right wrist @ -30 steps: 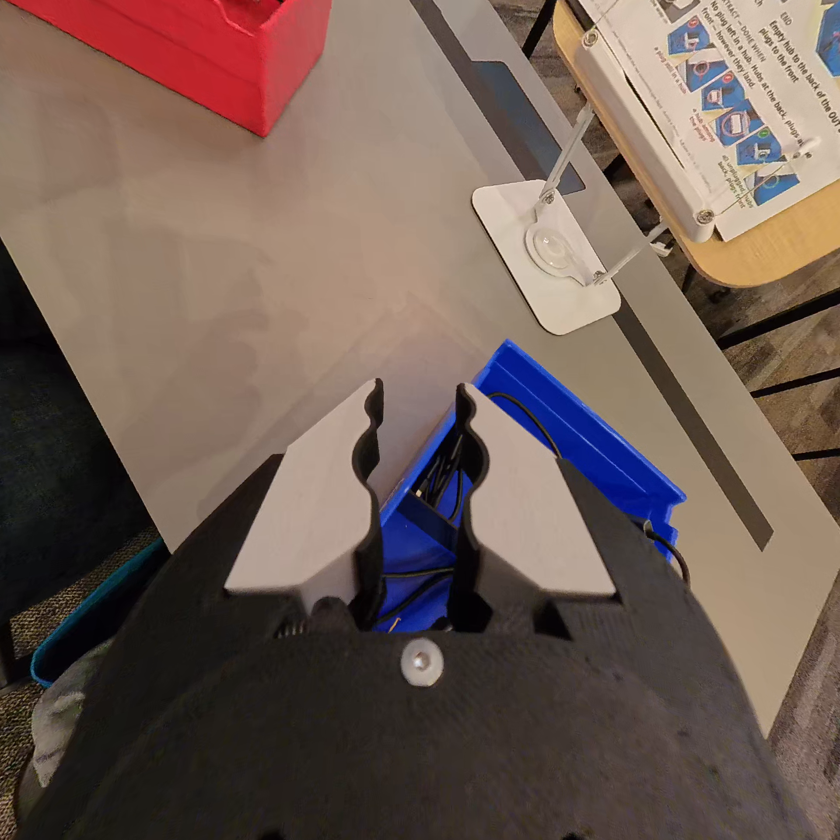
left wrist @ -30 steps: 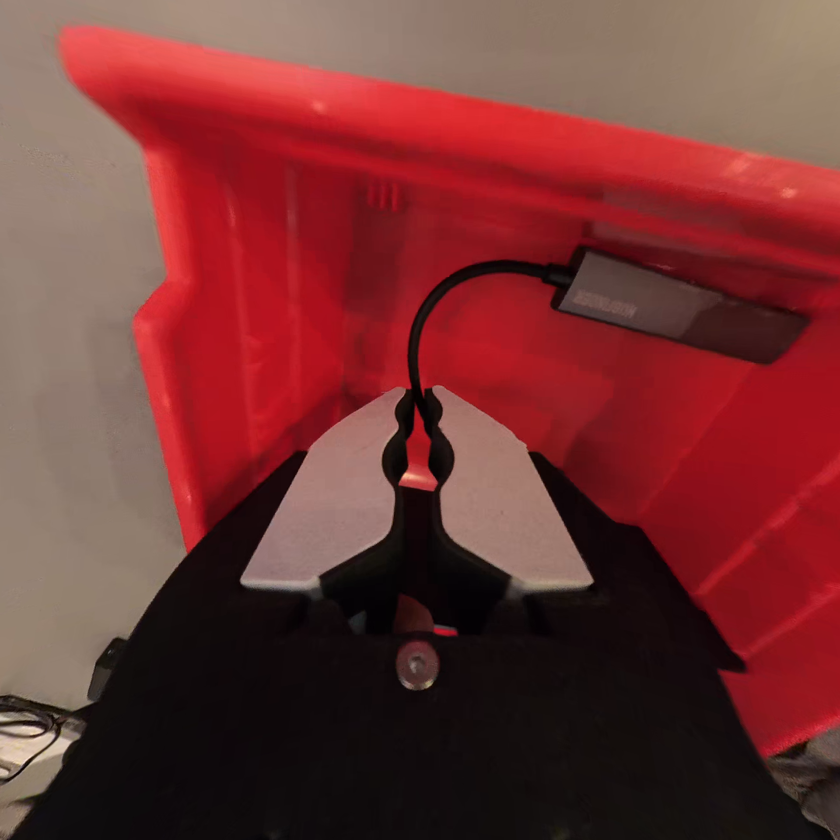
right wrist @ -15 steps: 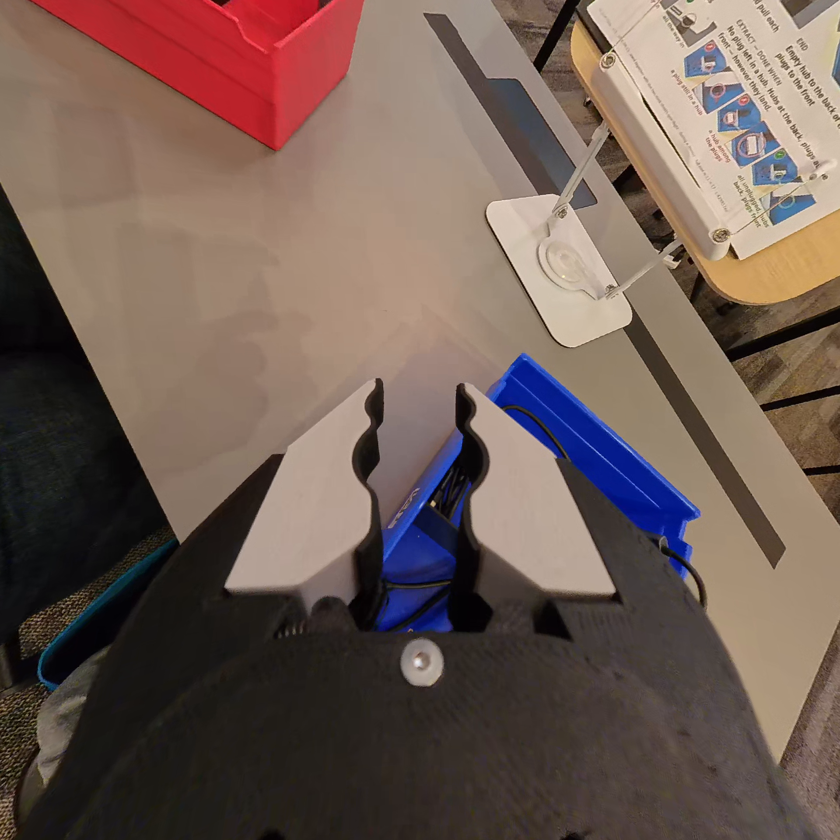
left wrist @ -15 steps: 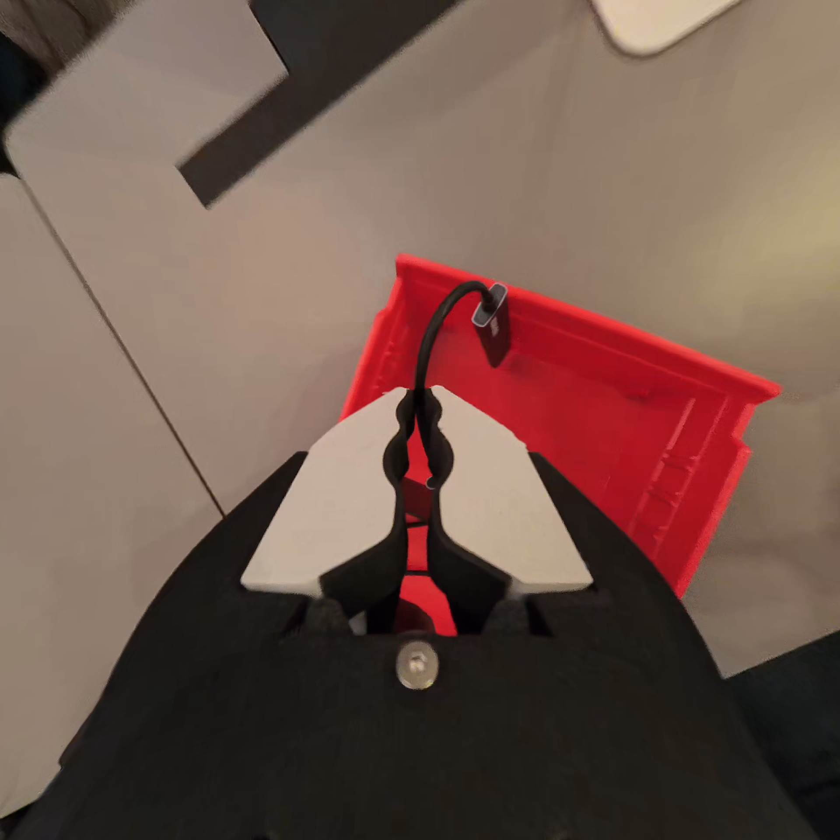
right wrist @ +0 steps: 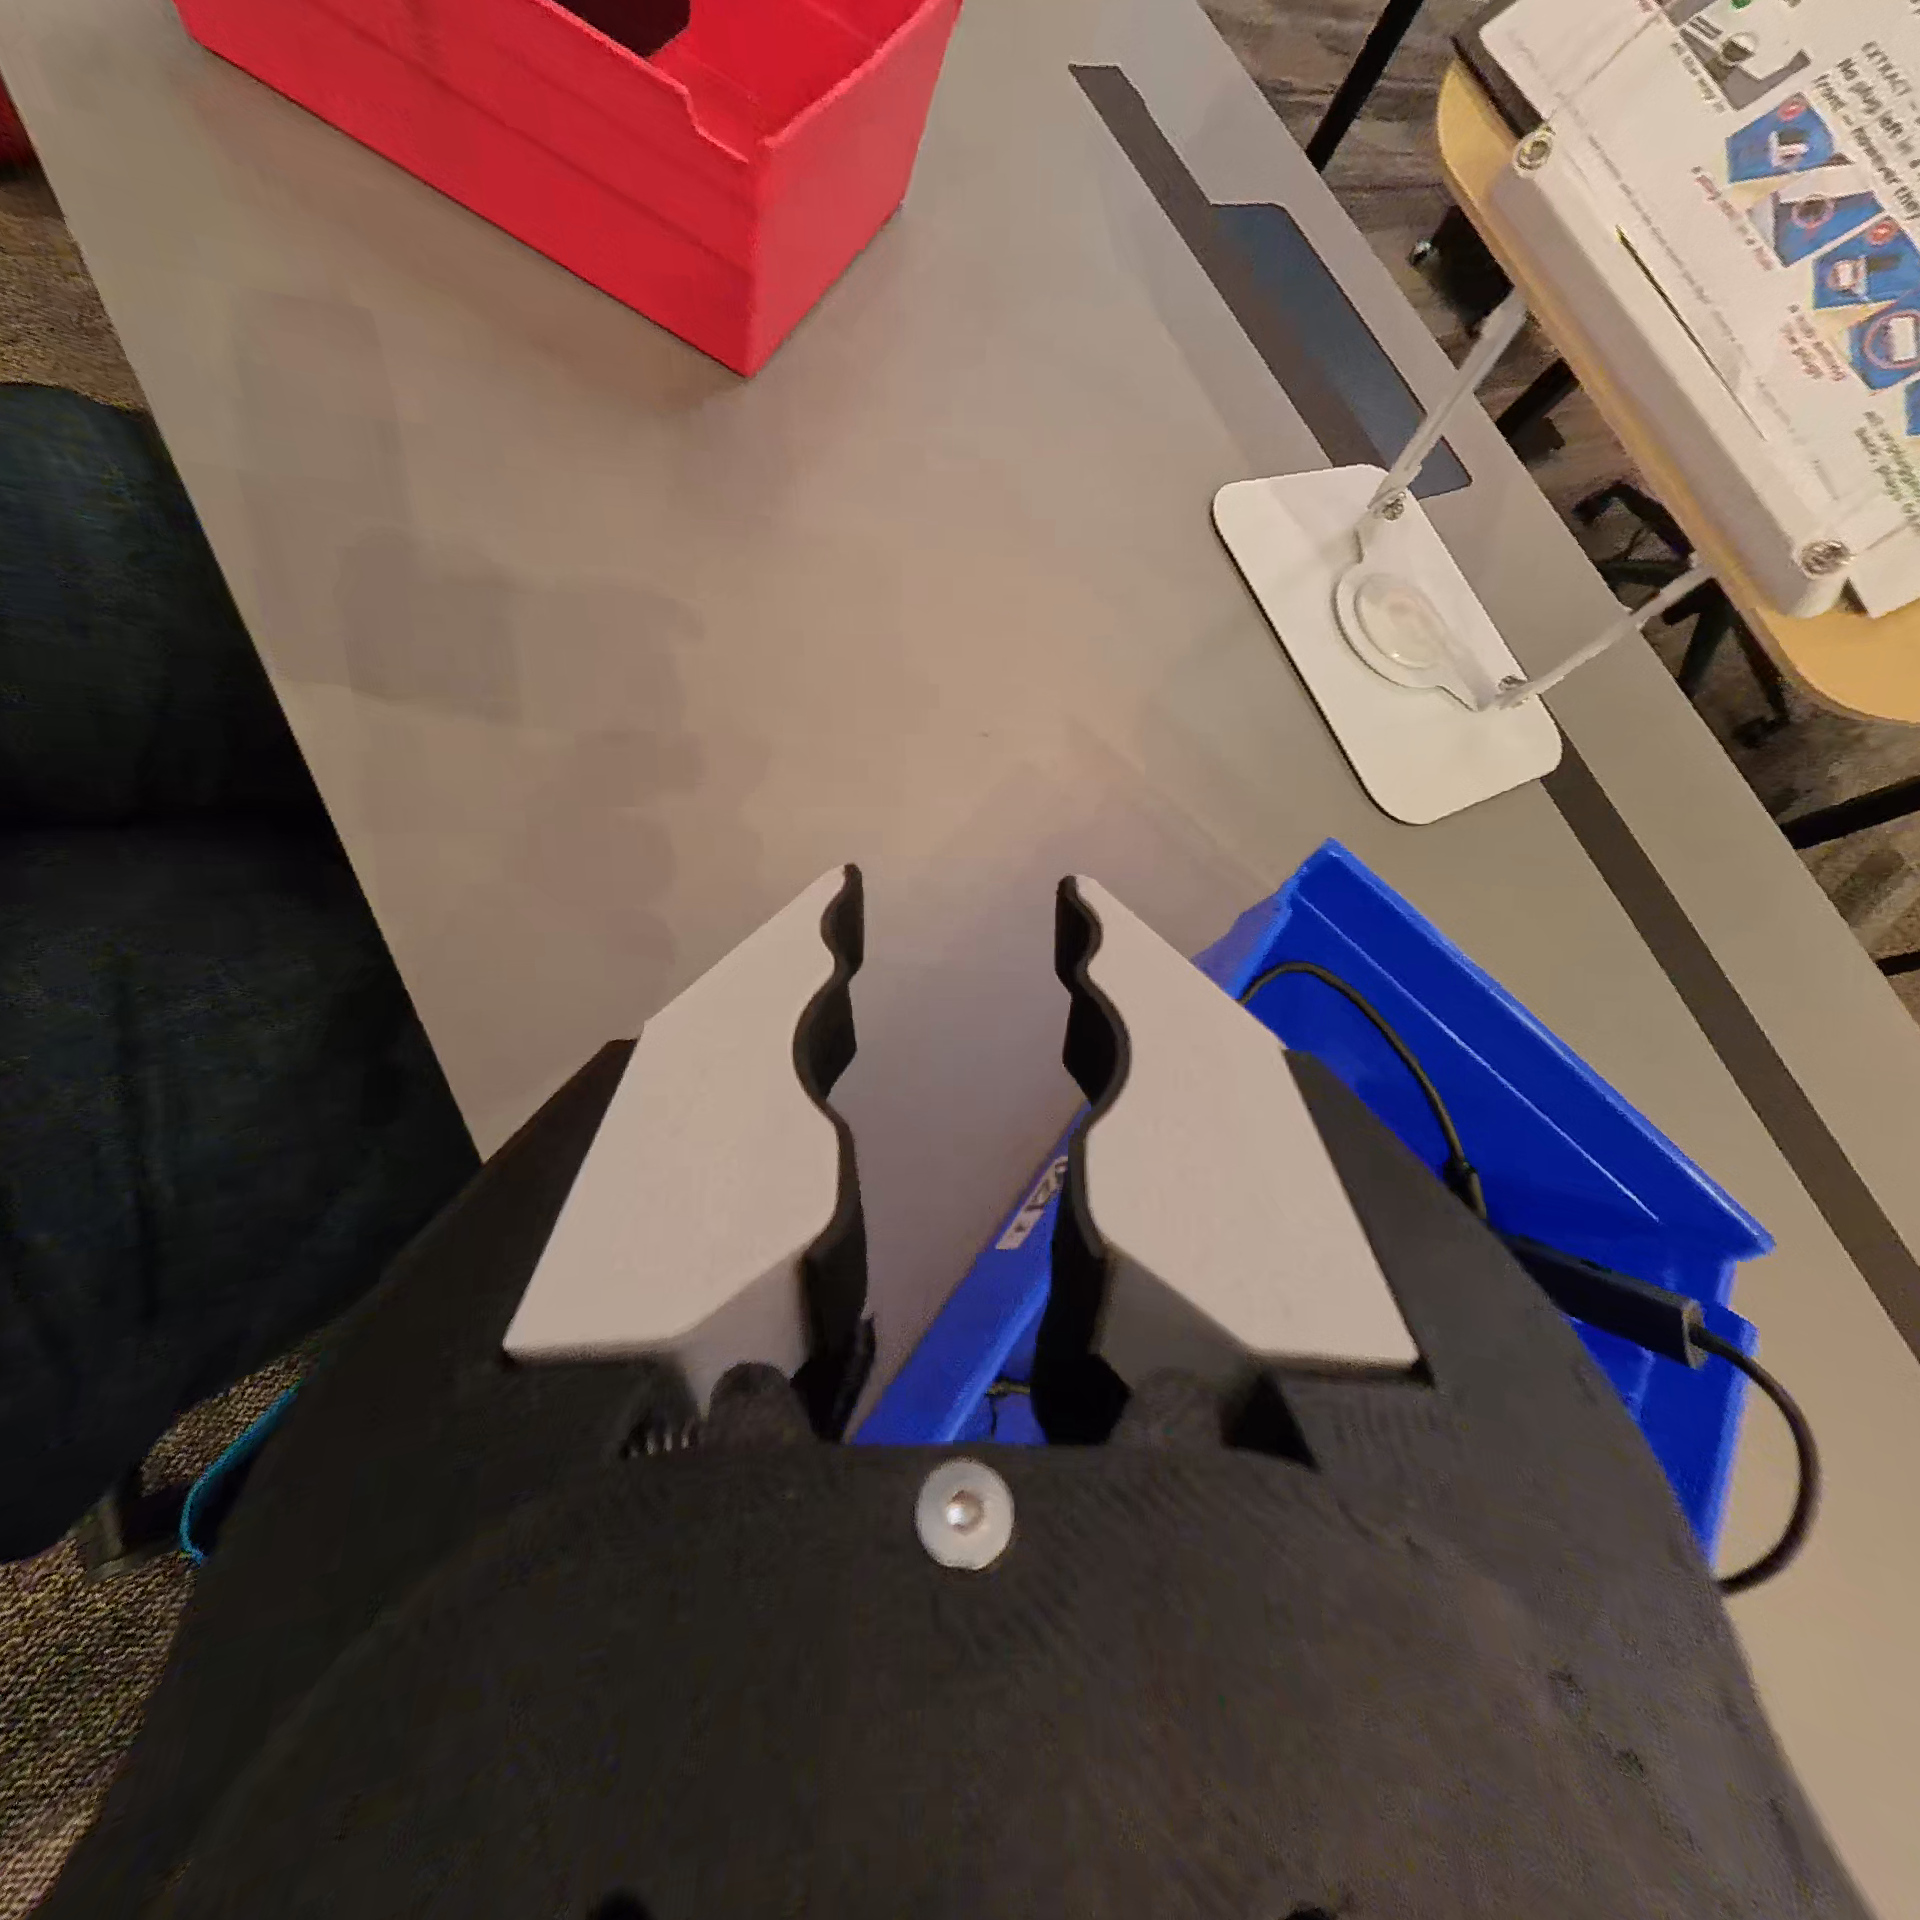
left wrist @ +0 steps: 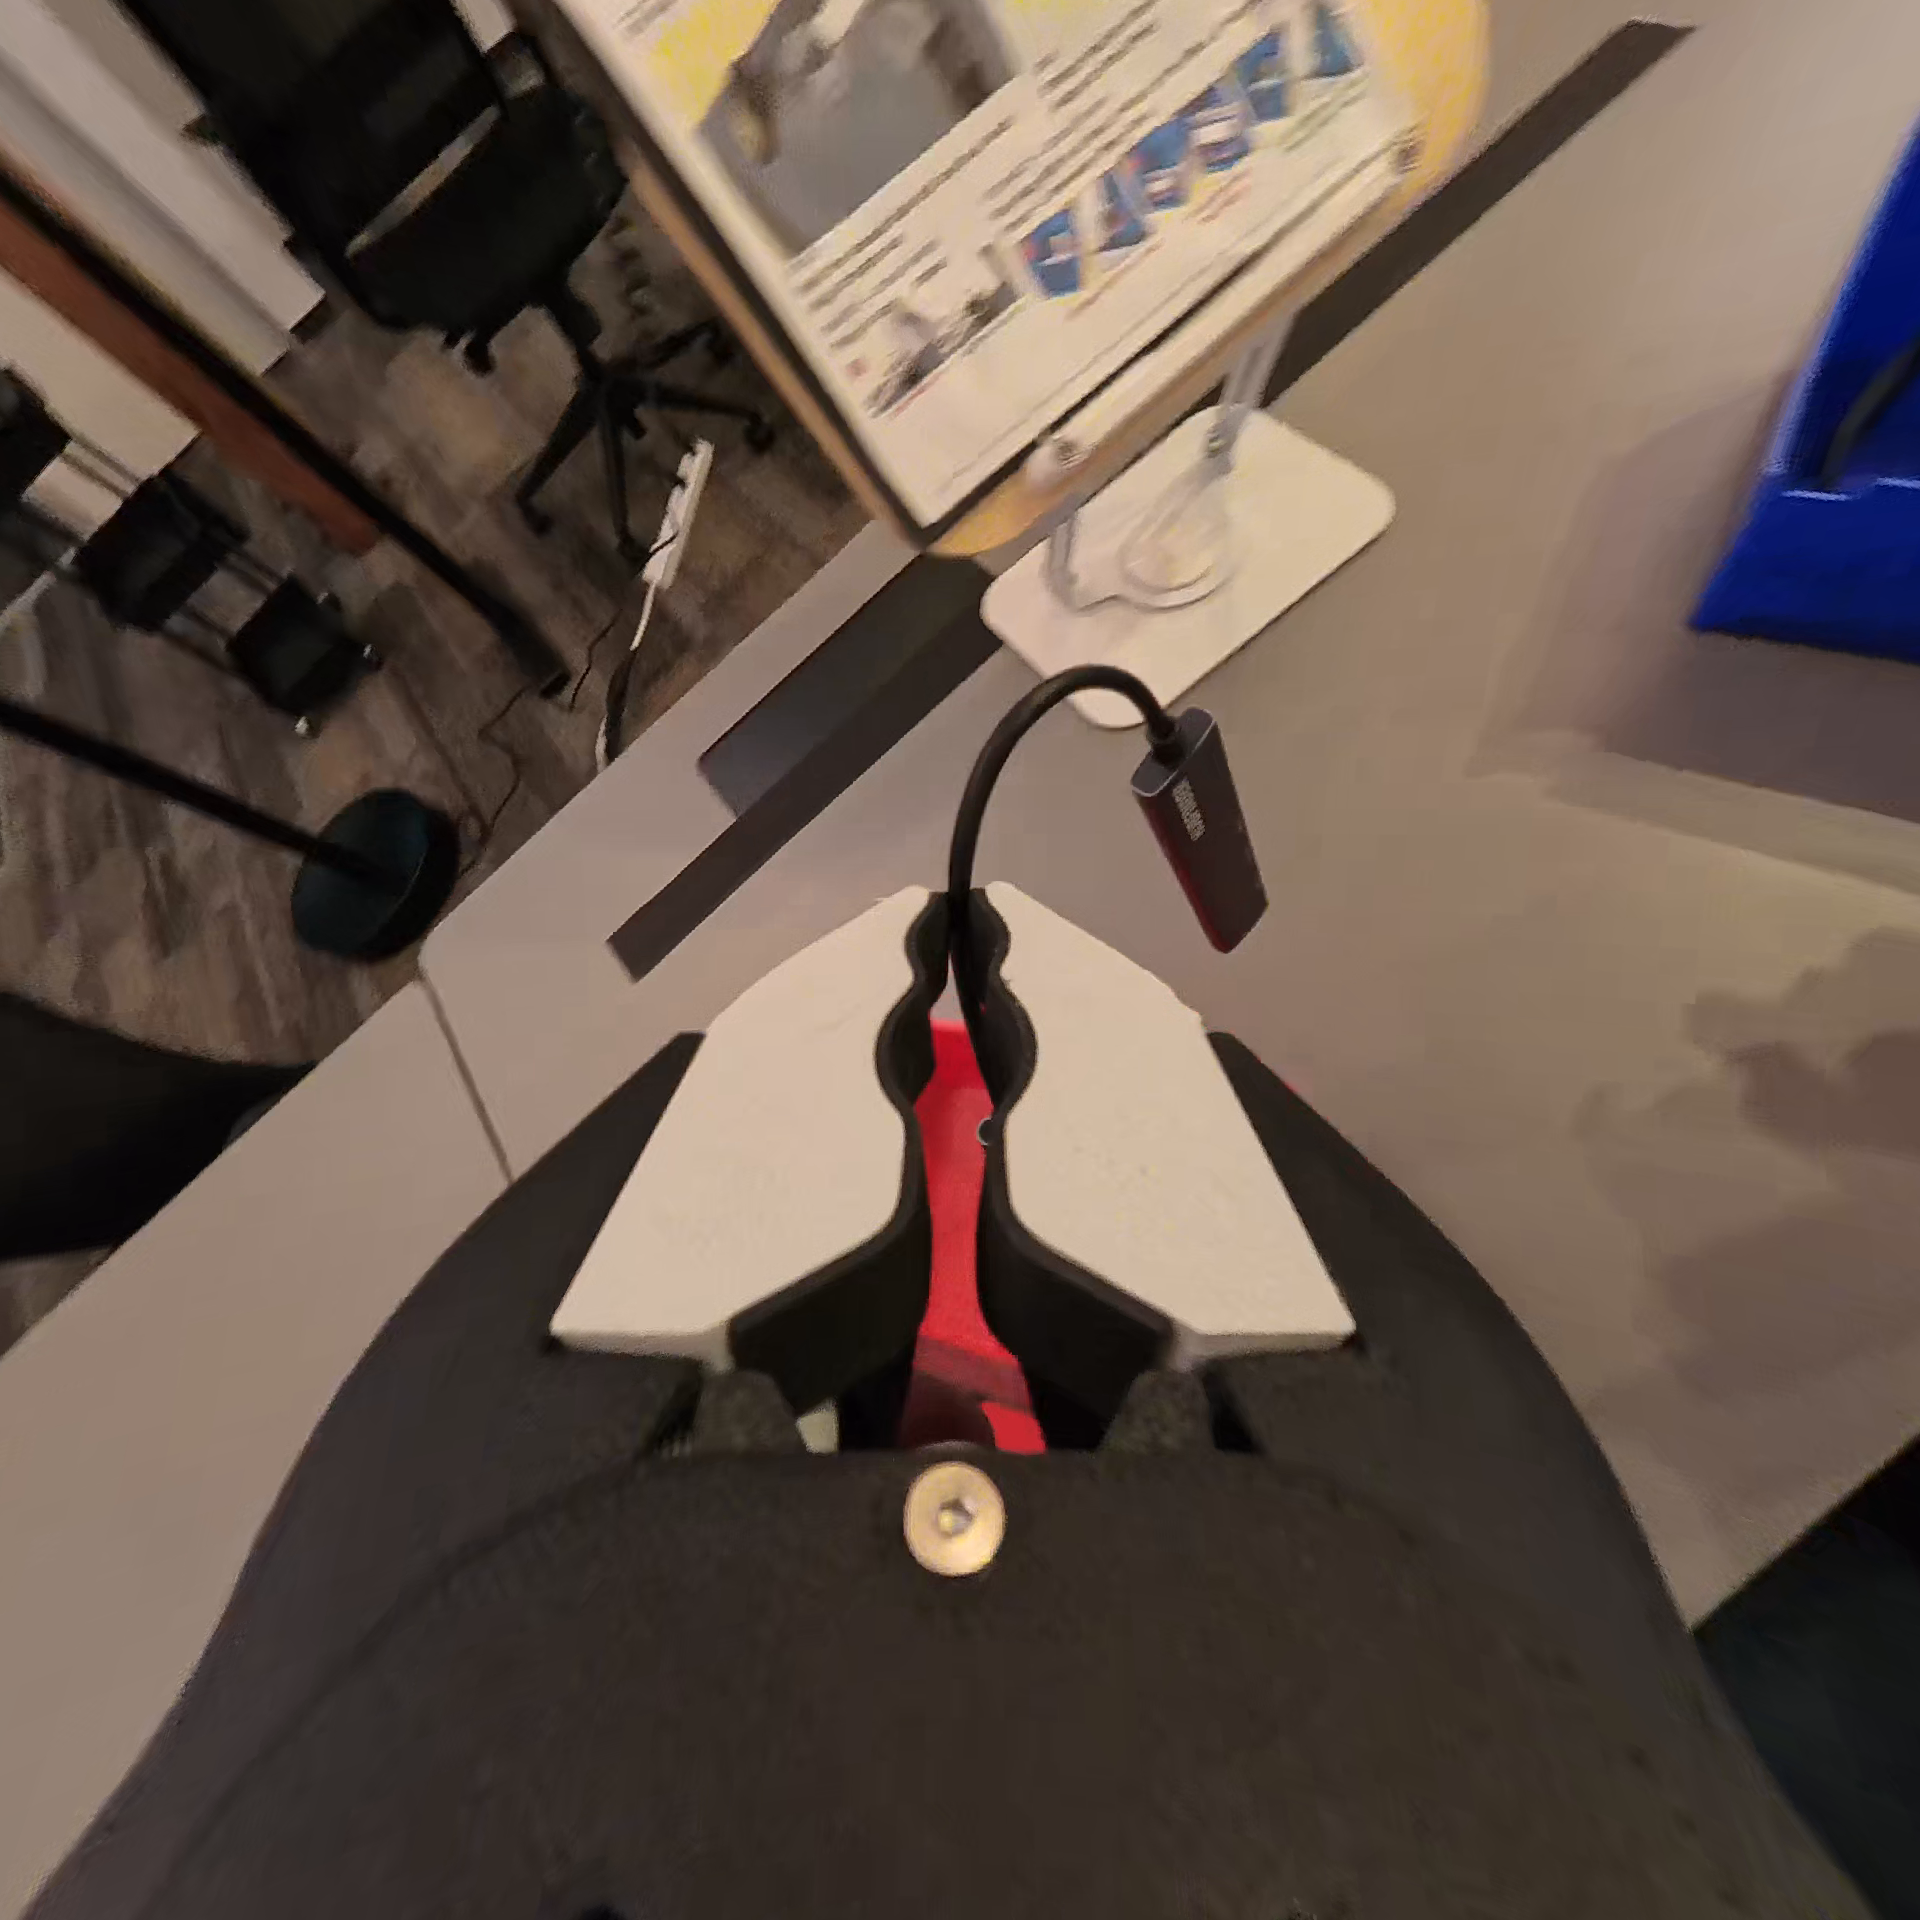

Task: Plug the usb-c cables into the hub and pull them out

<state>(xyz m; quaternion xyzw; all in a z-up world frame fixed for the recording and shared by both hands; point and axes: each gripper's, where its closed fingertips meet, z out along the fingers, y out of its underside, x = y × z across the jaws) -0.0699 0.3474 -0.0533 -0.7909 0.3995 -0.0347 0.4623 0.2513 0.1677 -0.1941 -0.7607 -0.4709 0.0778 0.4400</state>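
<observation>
My left gripper [left wrist: 968, 906] is shut on the black cable [left wrist: 1013, 748] of a dark grey hub [left wrist: 1200, 831]. The hub hangs in the air off the curved cable, above the grey table [left wrist: 1455, 1039]. A strip of the red bin [left wrist: 951, 1247] shows between the jaws below. My right gripper [right wrist: 956, 894] is open and empty, held over the table just left of the blue bin [right wrist: 1507, 1101]. Black cables [right wrist: 1403, 1070] lie in the blue bin, and one plug end [right wrist: 1621, 1309] hangs over its near rim.
The red bin [right wrist: 644, 156] stands at the table's far left in the right wrist view. A white stand base [right wrist: 1382, 644] holds an instruction sheet [right wrist: 1766, 260] at the far edge. The blue bin's corner [left wrist: 1829, 468] shows at the right of the left wrist view. About 40 cm separates my left fingertips from my right.
My left gripper has lifted the hub out of the red bin by its cable and swung up and away over the table. My right gripper has shifted a little left off the blue bin, still open.
</observation>
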